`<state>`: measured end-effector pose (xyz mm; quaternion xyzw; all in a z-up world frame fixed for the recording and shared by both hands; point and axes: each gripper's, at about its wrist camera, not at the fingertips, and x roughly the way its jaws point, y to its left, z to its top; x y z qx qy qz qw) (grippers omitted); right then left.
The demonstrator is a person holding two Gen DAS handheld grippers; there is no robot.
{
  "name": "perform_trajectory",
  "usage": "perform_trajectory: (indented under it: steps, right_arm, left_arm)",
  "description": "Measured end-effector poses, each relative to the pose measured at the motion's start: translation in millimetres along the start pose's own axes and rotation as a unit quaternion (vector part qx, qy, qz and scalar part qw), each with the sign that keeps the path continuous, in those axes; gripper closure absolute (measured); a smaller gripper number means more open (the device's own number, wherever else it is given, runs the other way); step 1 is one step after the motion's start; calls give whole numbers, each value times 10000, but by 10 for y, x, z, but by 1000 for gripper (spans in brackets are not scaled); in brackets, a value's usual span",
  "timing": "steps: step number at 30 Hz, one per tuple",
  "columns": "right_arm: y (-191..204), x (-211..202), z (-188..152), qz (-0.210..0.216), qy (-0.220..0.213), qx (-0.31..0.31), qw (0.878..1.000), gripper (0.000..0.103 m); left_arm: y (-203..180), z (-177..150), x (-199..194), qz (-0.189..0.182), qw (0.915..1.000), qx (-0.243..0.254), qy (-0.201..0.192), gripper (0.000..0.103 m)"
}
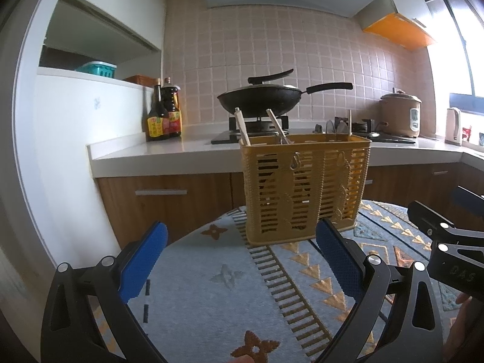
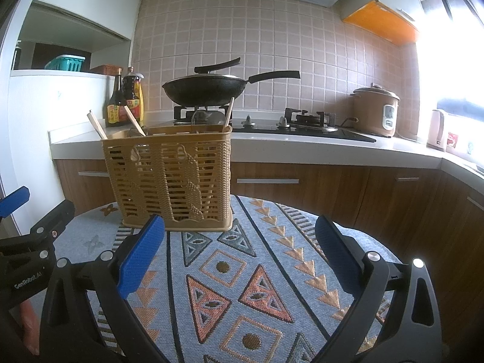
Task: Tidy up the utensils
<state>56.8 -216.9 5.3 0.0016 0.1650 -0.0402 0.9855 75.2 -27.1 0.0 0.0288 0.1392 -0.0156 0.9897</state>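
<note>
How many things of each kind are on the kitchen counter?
Bottles: 3
Woks: 1
Rice cookers: 1
Kettles: 1
Total: 6

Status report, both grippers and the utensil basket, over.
Left gripper open, empty. Right gripper open, empty. Utensil basket upright on patterned cloth, chopsticks inside. Nothing in the way.

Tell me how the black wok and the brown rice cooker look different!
The wok is black, wide and shallow; the rice cooker is brown, tall and round. The wok has a long handle sticking out sideways; the rice cooker has a white panel on its front. Both wear lids and sit up by the tiled wall.
</note>
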Motion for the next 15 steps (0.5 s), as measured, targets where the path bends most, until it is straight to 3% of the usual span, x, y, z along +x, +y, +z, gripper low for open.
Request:
perform_trajectory:
  steps: [7, 15]
  right_arm:
    - [-3, 0, -2, -1, -9, 0, 10000, 8]
    - [-23, -27, 7, -20, -77, 26, 10000, 8]
  left_arm:
    - [52, 11, -10, -6, 10000, -42, -44, 8]
    - [208, 30, 39, -111, 9989, -437, 109, 8]
